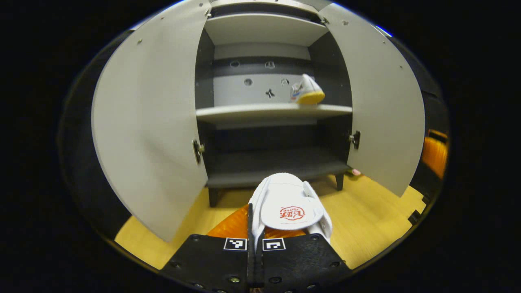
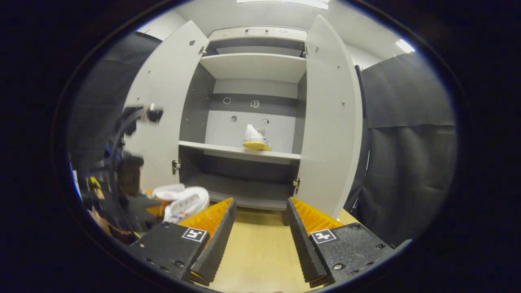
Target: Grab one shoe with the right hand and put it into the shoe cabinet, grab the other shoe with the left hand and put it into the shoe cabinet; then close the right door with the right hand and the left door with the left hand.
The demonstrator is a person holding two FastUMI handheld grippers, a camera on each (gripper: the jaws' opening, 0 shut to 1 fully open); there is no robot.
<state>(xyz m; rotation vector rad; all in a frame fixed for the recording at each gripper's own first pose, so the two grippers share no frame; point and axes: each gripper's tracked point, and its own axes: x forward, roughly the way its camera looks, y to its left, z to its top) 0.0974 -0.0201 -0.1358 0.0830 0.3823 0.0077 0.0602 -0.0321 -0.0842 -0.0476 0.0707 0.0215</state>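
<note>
The shoe cabinet (image 1: 272, 110) stands open on the wooden floor with both doors swung out. One white shoe with a yellow sole (image 1: 307, 90) rests on the right part of the middle shelf; the right gripper view has this shoe (image 2: 255, 140) straight ahead. My left gripper (image 1: 254, 221) is shut on the side of the other white shoe (image 1: 291, 205), held low in front of the bottom shelf. My right gripper (image 2: 260, 215) is open with nothing between its fingers. It faces the cabinet (image 2: 252, 154) from a short way back, with the held shoe (image 2: 185, 203) at its lower left.
The left door (image 1: 150, 122) and right door (image 1: 386, 106) flank the opening. The bottom shelf (image 1: 276, 167) and top shelf (image 1: 260, 28) hold nothing. Light wooden floor (image 2: 256, 252) lies before the cabinet. Black cloth wall (image 2: 407, 154) hangs to the right of the right door (image 2: 329, 122).
</note>
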